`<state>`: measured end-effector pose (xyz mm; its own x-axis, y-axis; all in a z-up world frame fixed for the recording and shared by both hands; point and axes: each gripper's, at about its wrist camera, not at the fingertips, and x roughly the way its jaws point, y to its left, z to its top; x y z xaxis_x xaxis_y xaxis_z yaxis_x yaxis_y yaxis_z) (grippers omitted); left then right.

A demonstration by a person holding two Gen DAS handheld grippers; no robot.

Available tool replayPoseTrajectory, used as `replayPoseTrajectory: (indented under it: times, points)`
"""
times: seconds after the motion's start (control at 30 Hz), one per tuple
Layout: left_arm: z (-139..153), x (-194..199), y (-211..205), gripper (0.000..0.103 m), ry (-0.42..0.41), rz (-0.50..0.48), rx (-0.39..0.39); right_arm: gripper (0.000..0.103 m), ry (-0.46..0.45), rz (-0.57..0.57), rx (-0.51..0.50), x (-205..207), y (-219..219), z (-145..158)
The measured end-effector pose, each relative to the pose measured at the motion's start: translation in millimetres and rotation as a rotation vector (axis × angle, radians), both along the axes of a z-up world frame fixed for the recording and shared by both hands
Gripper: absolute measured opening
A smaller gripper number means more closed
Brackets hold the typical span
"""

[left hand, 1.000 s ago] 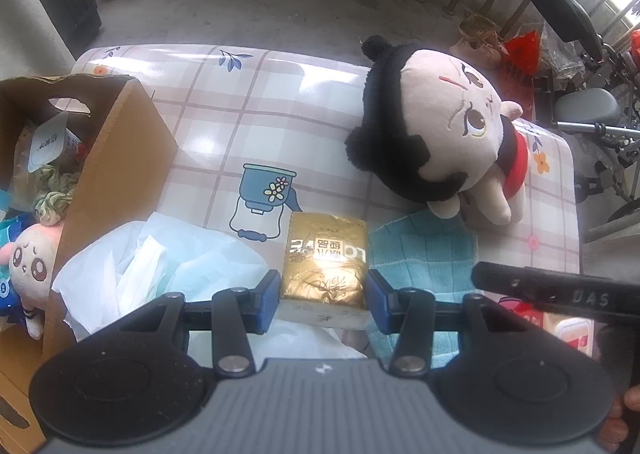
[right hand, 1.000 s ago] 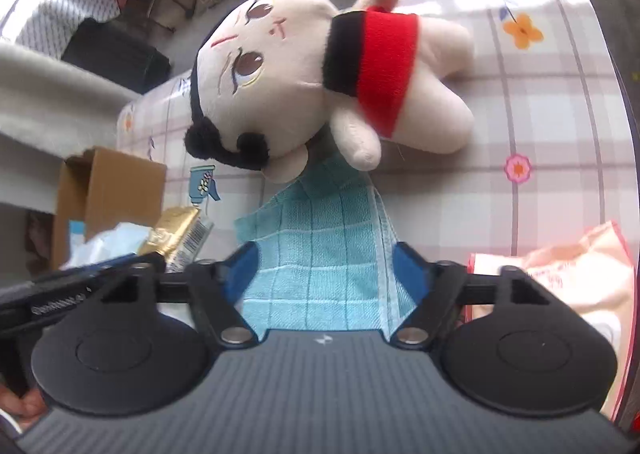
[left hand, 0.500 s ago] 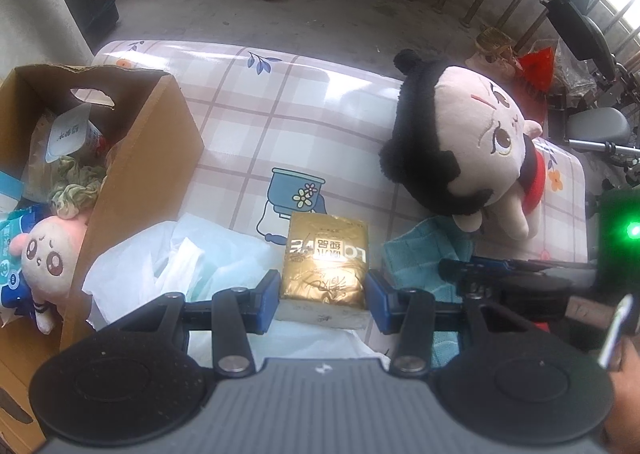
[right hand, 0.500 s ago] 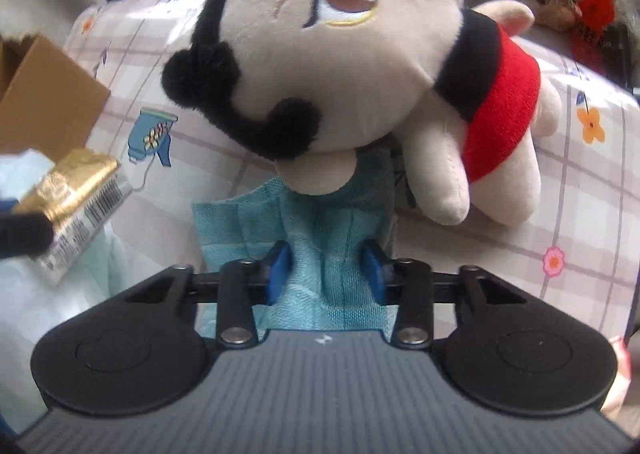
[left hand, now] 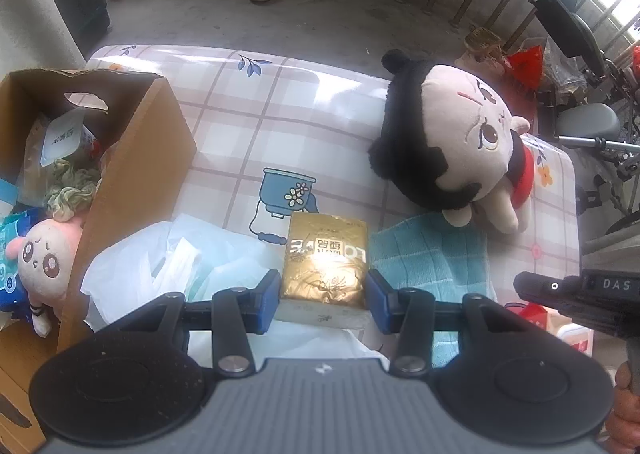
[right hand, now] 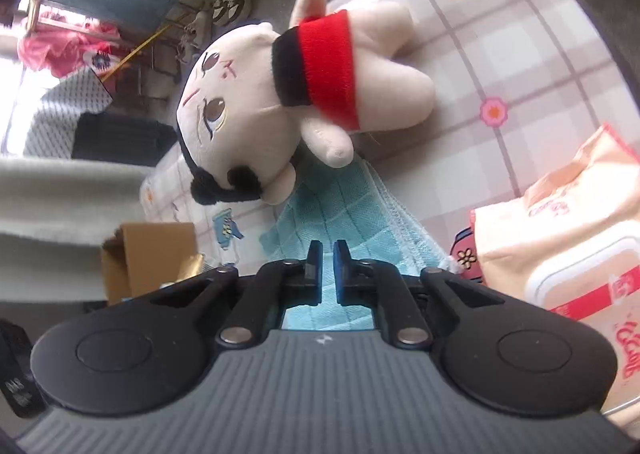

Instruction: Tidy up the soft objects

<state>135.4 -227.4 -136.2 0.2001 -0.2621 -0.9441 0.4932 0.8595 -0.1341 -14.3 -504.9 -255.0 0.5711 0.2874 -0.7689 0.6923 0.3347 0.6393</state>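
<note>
The table (left hand: 280,125) wears a glossy plaid cloth printed with small flowers, leaves and a blue pot. On it lie a black-haired plush doll (left hand: 452,141) in a red top, on its side at the right, and a folded teal towel (left hand: 432,254) whose far edge runs under the doll's hand. An open cardboard box (left hand: 136,181) stands at the left with crumpled white plastic wrapping (left hand: 160,266) just beside it, and a peach-coloured wipes pack (right hand: 568,238) lies near the towel's right edge.
</note>
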Motion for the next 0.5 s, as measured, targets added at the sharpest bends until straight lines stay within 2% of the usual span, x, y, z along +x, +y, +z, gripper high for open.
replayPoseTrajectory:
  times: [0.03, 0.07, 0.1, 0.13, 0.27, 0.37, 0.4, 0.47, 0.5]
  points:
    - [-0.2, -0.3, 0.0, 0.047, -0.001, -0.003, 0.001, 0.038, 0.008, 0.036, -0.054, 1.0, 4.5, 7.1]
    - [-0.4, -0.6, -0.2, 0.047, -0.002, -0.006, 0.003, 0.055, 0.023, 0.082, -0.122, 4.5, 10.2, 13.0]
    - [-0.7, -0.7, -0.3, 0.047, -0.002, -0.008, 0.004, 0.084, 0.026, 0.134, -0.167, 10.4, 17.6, 16.5]
    - [-0.6, -0.7, -0.1, 0.047, -0.003, -0.010, 0.005, 0.092, 0.034, 0.182, -0.211, 17.1, 25.1, 17.3]
    - [-1.1, -0.5, 0.7, 0.047, -0.008, -0.016, 0.011, 0.096, 0.089, 0.413, -0.496, 57.7, 66.6, 14.6]
    - [-2.7, 0.9, 2.4, 0.047, -0.004, -0.011, 0.009, 0.097, 0.162, 0.562, -0.606, 92.7, 88.2, -13.6]
    - [-3.0, 1.4, 3.4, 0.047, -0.003, -0.010, 0.008, 0.102, 0.195, 0.604, -0.628, 102.1, 92.9, -25.1]
    - [-2.9, 1.9, 4.8, 0.047, -0.001, -0.005, 0.003, 0.098, 0.235, 0.665, -0.669, 111.1, 101.5, -41.4]
    - [-3.0, 2.1, 5.3, 0.047, -0.001, -0.003, 0.001, 0.084, 0.221, 0.677, -0.691, 110.5, 103.8, -42.0]
